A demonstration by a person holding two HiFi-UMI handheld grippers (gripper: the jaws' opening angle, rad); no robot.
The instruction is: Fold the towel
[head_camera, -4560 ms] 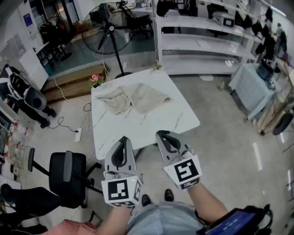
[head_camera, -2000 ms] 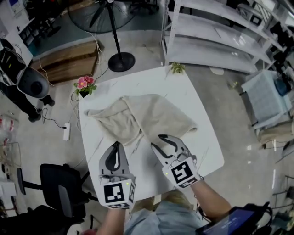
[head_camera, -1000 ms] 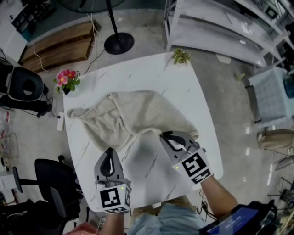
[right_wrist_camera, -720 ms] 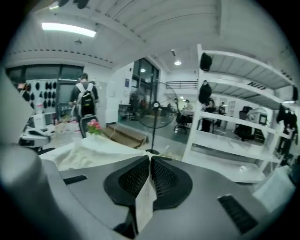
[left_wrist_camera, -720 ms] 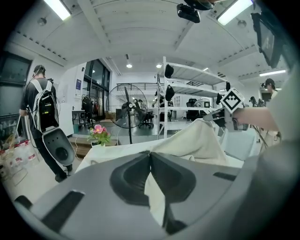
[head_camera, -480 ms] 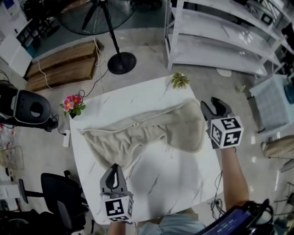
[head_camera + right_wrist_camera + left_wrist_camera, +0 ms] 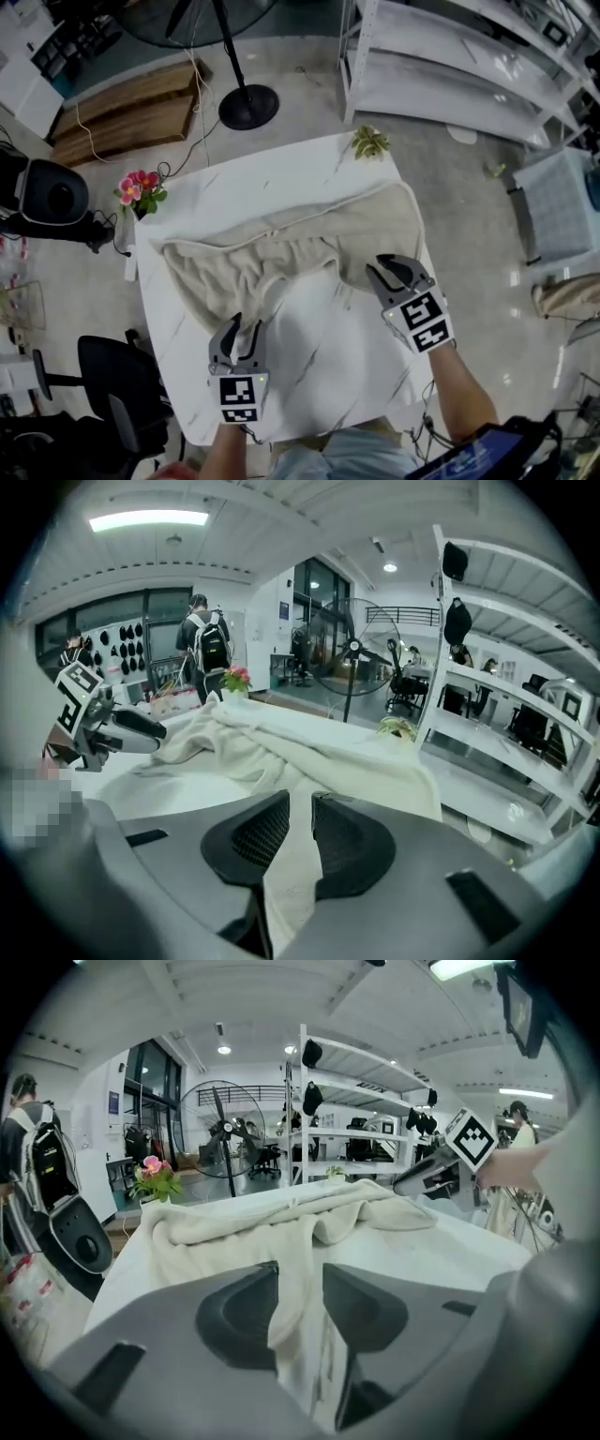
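The left gripper (image 7: 298,1277) has just spread its fingers around a near-left flap of the towel (image 7: 281,246) without pressing it. The right gripper (image 7: 300,803) has been closing its fingers and seems to pinch the near-right edge. The towel lies rumpled across the far half of the bench (image 7: 323,375). This looks like the grasping step. Next, the left fingers must close, then both grippers lift and spread the towel.
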